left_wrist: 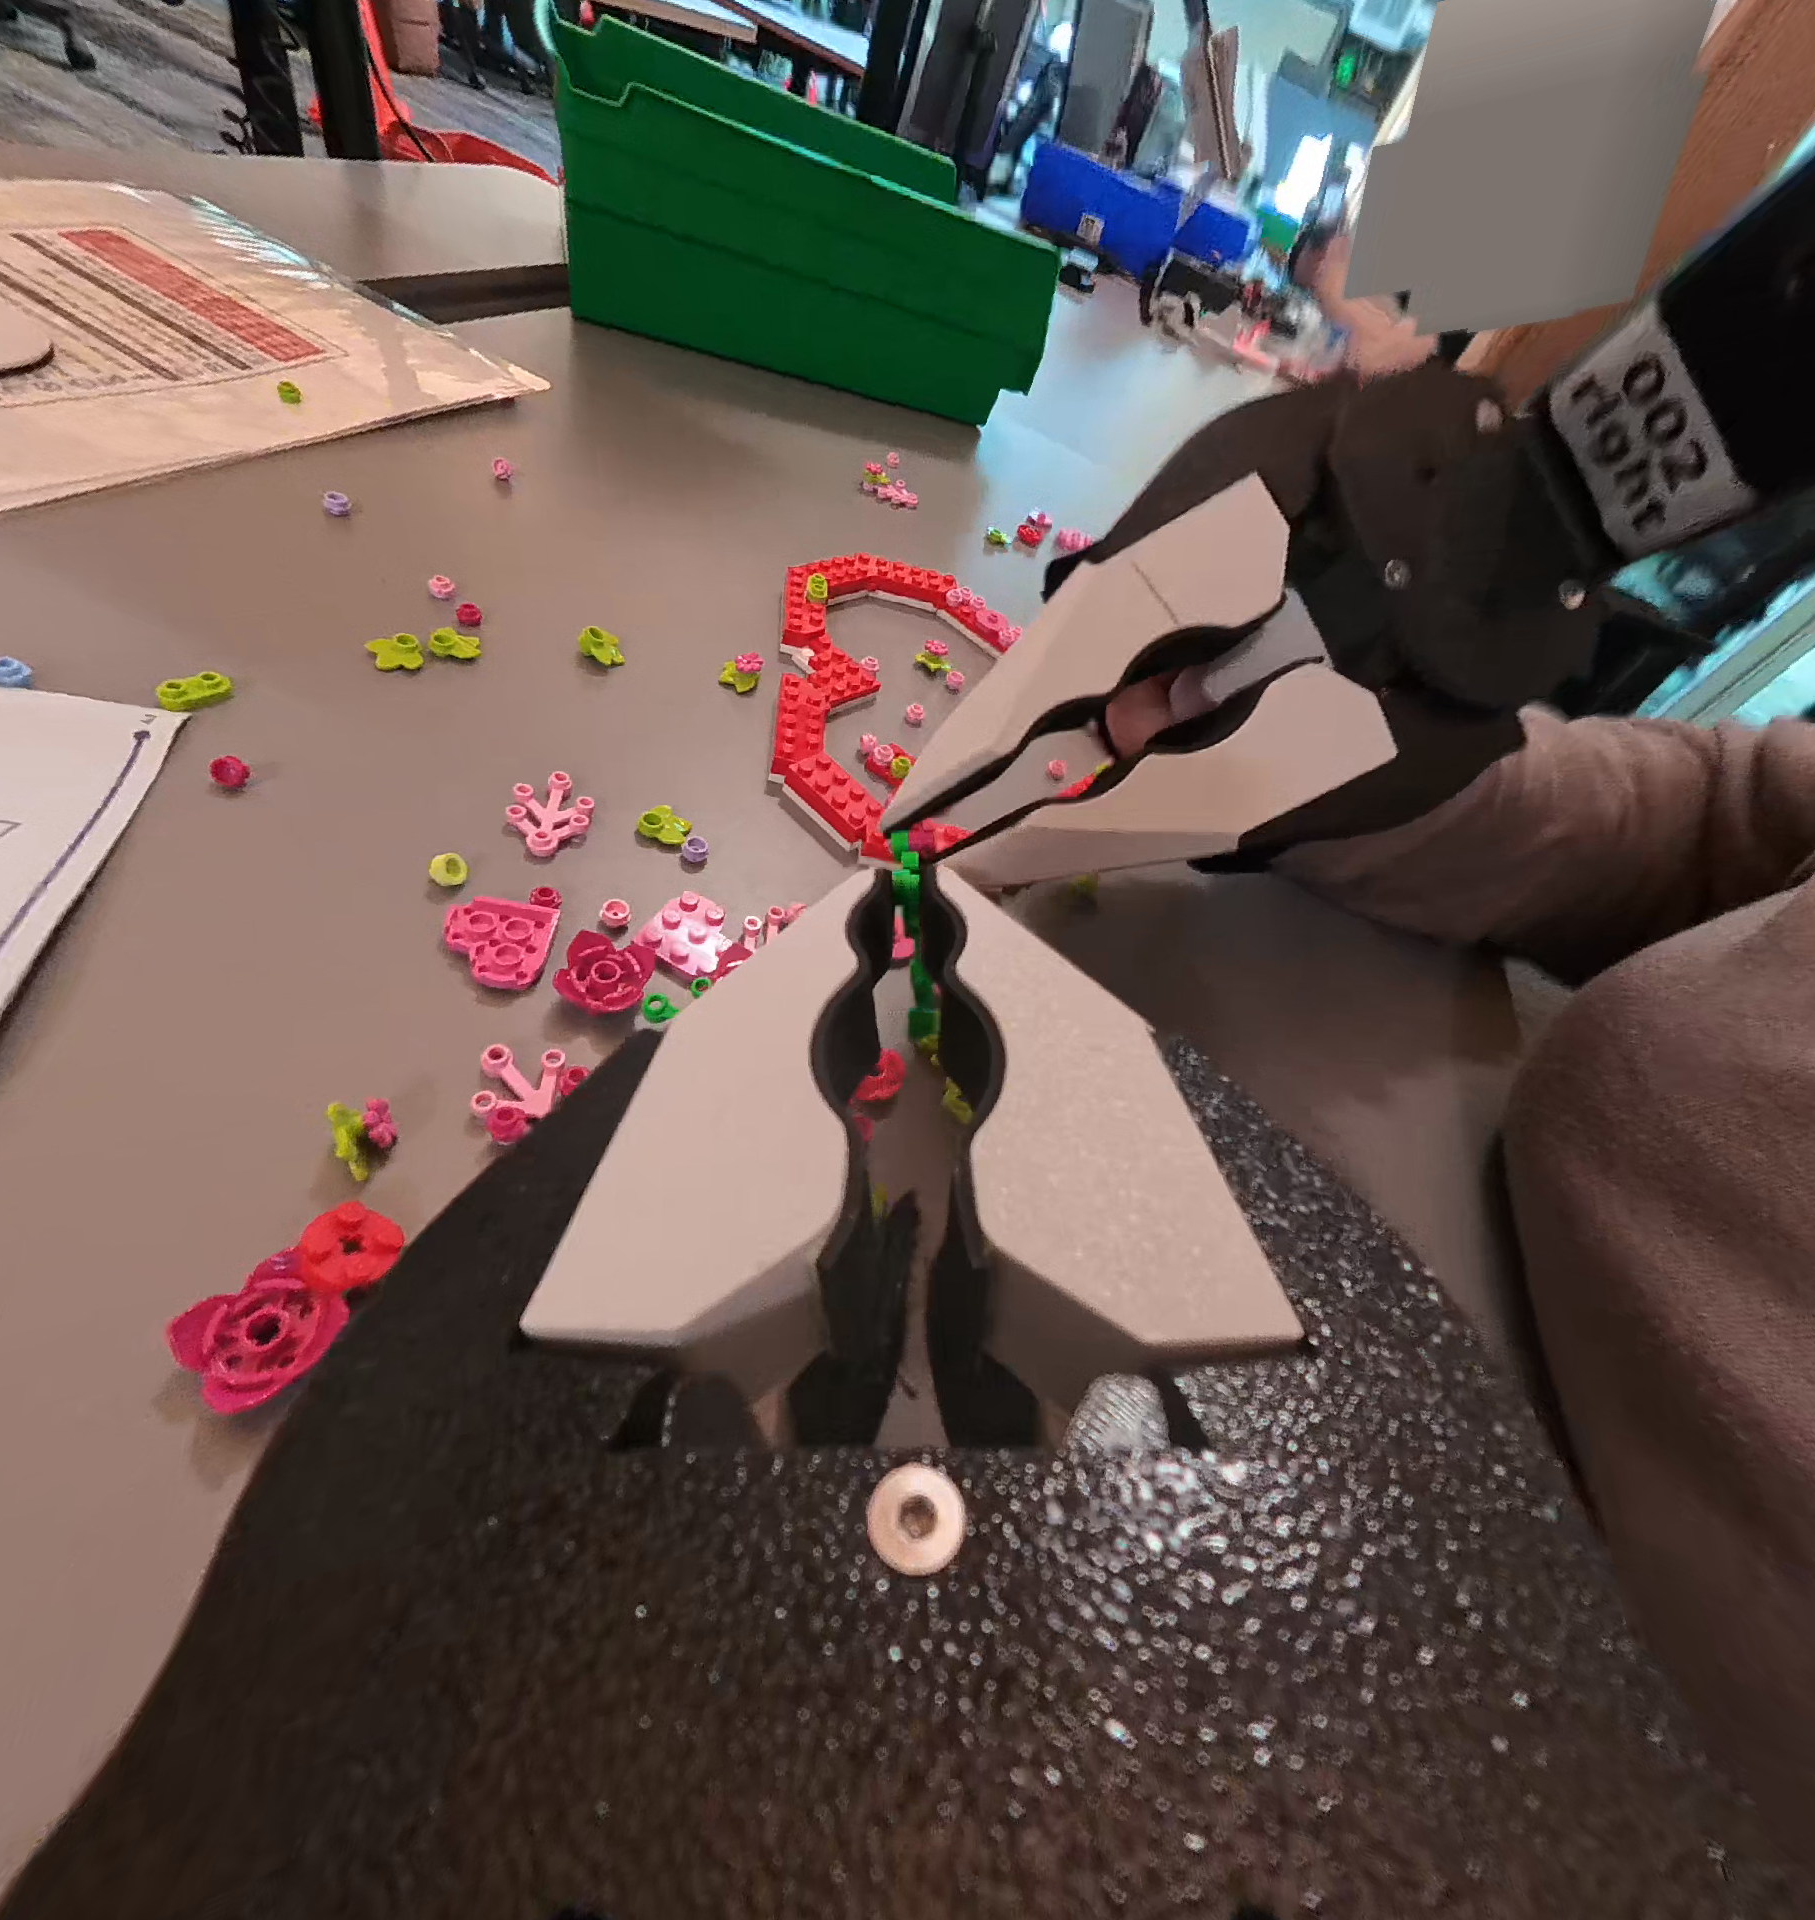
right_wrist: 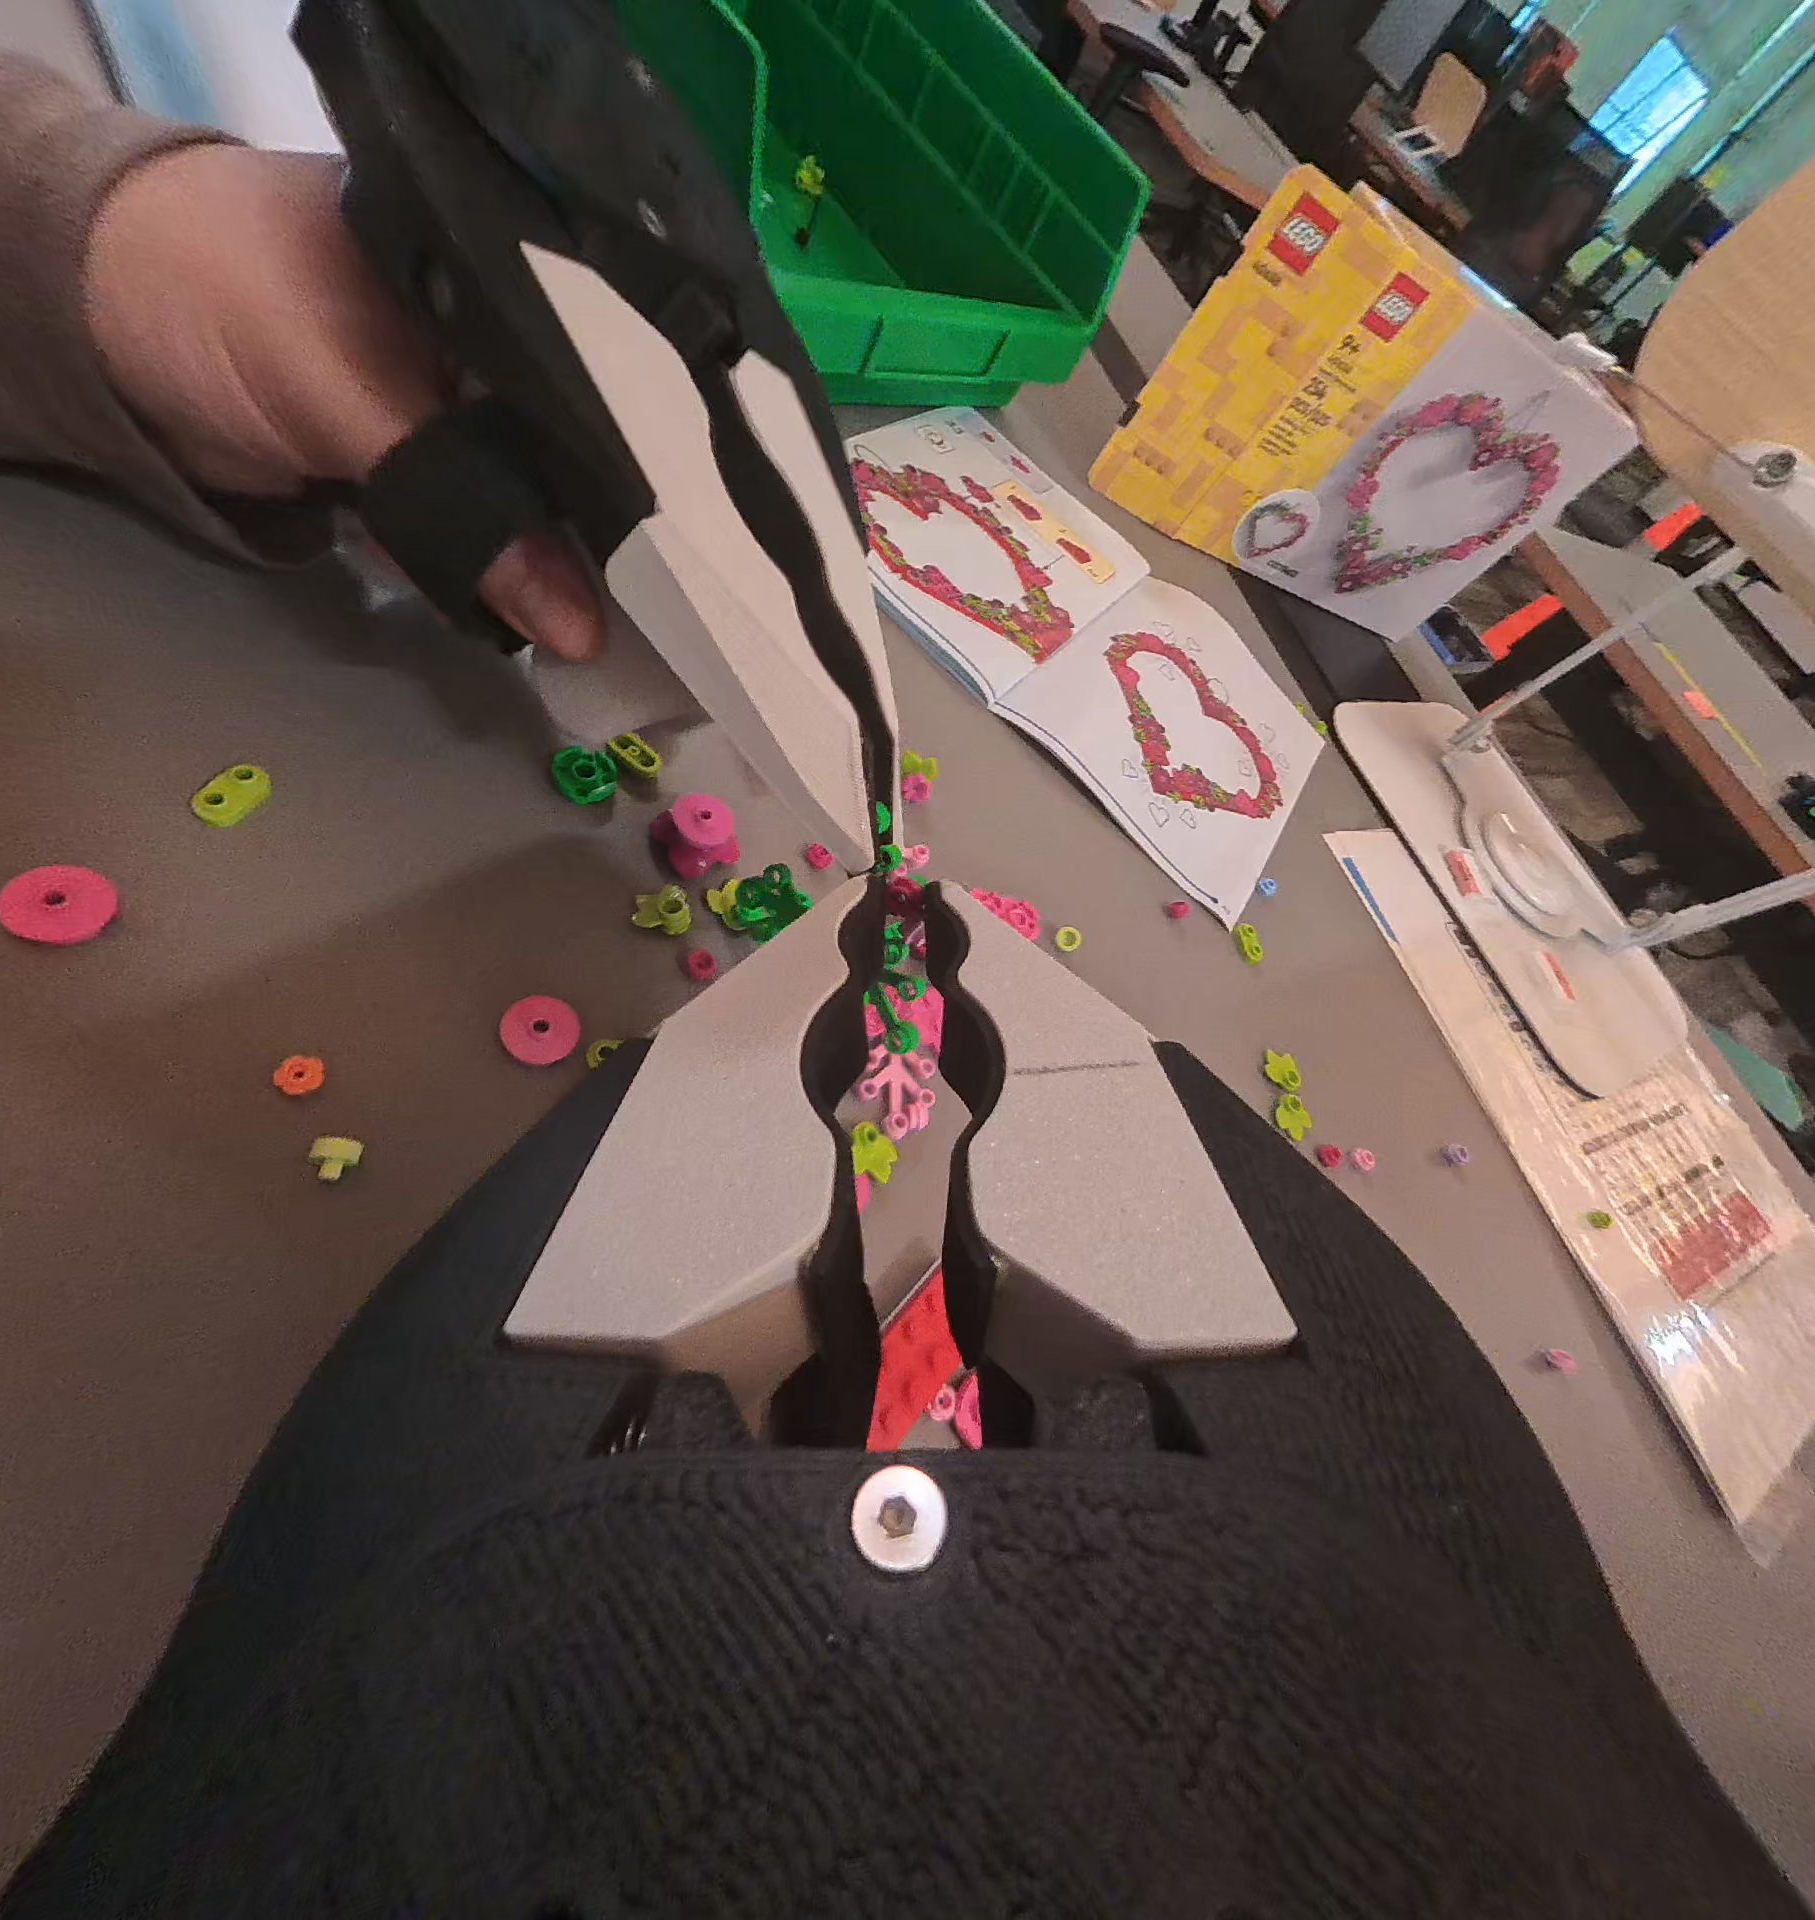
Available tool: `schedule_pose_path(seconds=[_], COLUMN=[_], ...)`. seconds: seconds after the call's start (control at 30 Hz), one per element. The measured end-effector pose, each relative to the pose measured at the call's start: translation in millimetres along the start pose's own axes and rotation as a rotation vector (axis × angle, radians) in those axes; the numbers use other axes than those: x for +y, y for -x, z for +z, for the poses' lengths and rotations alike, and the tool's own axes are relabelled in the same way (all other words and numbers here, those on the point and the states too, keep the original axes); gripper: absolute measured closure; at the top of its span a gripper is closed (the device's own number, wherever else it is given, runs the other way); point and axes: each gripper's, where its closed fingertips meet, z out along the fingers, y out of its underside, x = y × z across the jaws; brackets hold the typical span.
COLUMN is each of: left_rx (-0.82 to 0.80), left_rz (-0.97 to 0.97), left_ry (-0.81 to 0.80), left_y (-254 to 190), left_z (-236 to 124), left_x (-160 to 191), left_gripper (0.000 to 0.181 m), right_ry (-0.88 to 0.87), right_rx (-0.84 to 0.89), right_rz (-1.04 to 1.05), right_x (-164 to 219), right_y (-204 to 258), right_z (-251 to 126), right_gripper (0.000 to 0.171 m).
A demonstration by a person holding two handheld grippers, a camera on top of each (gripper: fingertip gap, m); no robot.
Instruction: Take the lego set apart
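Observation:
A thin green vine piece [left_wrist: 918,977] hangs above the grey table [left_wrist: 622,499], with both grippers meeting tip to tip on it. My left gripper [left_wrist: 905,883] is shut on the vine just below its top end. My right gripper [left_wrist: 908,836] comes in from the right and is shut on the vine's top end, where a small magenta bit sits. In the right wrist view the vine [right_wrist: 895,1003] shows between the right gripper's [right_wrist: 898,888] fingers, and the left gripper [right_wrist: 875,847] comes down from the upper left. The red heart frame [left_wrist: 830,675] lies on the table behind the tips.
Many loose pink, magenta and lime pieces lie scattered, among them a magenta rose [left_wrist: 259,1330] and a pink heart plate [left_wrist: 503,935]. A green bin [right_wrist: 934,208] stands at the back. An open booklet [right_wrist: 1090,665], a yellow box [right_wrist: 1350,436] and a laminated sheet [left_wrist: 155,332] lie around. Left and right tips are no more than a few centimetres apart. Both grippers' tips are roughly 10 centimeters from the pink heart plate [left_wrist: 503,935].

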Motion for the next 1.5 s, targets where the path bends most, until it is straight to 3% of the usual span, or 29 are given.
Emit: schedule_pose_path(seconds=[0.23,0.5,0.6,0.77,0.97,1.07,1.13,1.33,1.5], left_rx=[-0.127,-0.228,-0.228,-0.218,-0.174,-0.228,-0.191,-0.187,-0.234], left_rz=[0.373,0.625,0.638,0.651,0.710,0.580,0.414,0.219,0.240], left_ry=[0.112,0.146,0.150,0.169,0.164,0.209,0.154,0.102,0.111], left_y=[-5.9,-7.6,-8.5,-8.5,-18.5,0.9,4.0,19.4,27.6], left_z=[3.2,3.1,3.9,4.2,4.3,-1.5,-5.5,-10.5,-11.3], left_x=[7.0,6.1,7.0,10.3,10.7,14.9,8.4,5.0,6.7], left_gripper=[0.180,0.180,0.180,0.180,0.180,0.180,0.180,0.180,0.180], right_ry=[-0.077,-0.134,-0.142,-0.093,-0.084,-0.133,-0.146,0.045,0.164], right_rx=[-0.321,-0.487,-0.525,-0.490,-0.579,-0.398,-0.310,-0.287,-0.235], right_rz=[0.469,0.821,0.890,0.789,0.808,0.667,0.548,0.383,0.246], right_x=[6.6,5.7,6.3,8.8,6.2,5.9,2.7,22.9,39.6], right_y=[7.9,7.6,8.1,10.9,15.8,-7.9,-18.0,2.0,10.8], right_z=[-3.2,-3.6,-4.0,-4.4,-14.2,-19.3,-27.1,-15.6,-2.9], right_gripper=[0.166,0.165,0.165,0.165,0.165,0.166,0.166,0.164,0.128])
